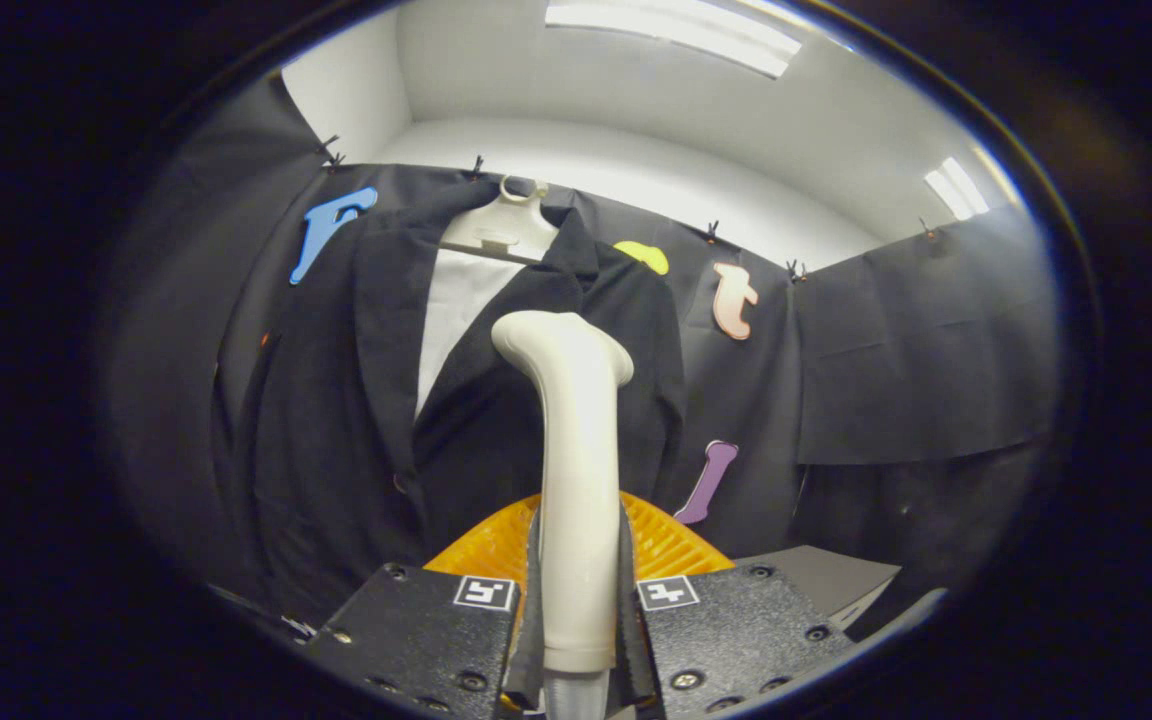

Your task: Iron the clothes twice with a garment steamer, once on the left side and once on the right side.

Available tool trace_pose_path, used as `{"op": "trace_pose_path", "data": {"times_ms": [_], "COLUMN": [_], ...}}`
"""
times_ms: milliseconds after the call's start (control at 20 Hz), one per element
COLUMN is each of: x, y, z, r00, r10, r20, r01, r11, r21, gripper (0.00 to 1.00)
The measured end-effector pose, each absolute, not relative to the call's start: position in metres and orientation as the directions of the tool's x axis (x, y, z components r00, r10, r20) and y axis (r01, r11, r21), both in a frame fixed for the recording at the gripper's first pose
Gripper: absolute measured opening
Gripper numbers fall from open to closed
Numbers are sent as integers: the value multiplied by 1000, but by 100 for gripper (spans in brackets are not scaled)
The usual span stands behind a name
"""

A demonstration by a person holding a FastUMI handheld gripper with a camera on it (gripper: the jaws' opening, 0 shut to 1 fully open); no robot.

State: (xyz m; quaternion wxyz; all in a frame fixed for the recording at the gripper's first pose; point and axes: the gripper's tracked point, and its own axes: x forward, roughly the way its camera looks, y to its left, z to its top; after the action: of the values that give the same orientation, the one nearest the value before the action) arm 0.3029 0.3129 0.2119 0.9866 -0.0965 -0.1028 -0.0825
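The gripper (579, 600) has its jaws closed tight on the handle of the steamer (576, 450), one finger pressed to each side of it low down, with no gap showing on either side. The steamer stands upright out of the grip, its pale body rising straight ahead of the fingers and bending at the top into a rounded head that leans a little to the left. The head sits in front of the jacket (356, 400), over the panel to the right of the opening; whether it touches the cloth or hangs just short of it cannot be told.

The jacket is dark and hangs on a pale hanger (502, 228) against the booth's cloth wall, beyond the fingers. Its lapels fall open in a long V, and a white shirt (456, 310) shows in the gap, just left of the steamer's head. The lapel edge runs down from the collar to a button near the steamer's body. The jacket's left sleeve hangs at the far edge, well apart from the steamer; the right shoulder and sleeve edge lie just beyond the head, close to it.

Behind the steamer's lower body, just ahead of the fingers, lies an orange ribbed thing (671, 545) with a curved rim, spreading to both sides. To its right a flat grey board (826, 580) juts out with a sharp corner. Right of the jacket the wall hangs bare and open, and above it are a white wall and ceiling lights.
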Motion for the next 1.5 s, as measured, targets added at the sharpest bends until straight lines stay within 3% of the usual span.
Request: {"op": "trace_pose_path", "data": {"times_ms": [1500], "x": [225], "y": [305], "z": [34], "r00": [986], "r10": [-138], "r20": [-90], "r01": [109], "r11": [955], "r21": [-277], "gripper": [31]}}
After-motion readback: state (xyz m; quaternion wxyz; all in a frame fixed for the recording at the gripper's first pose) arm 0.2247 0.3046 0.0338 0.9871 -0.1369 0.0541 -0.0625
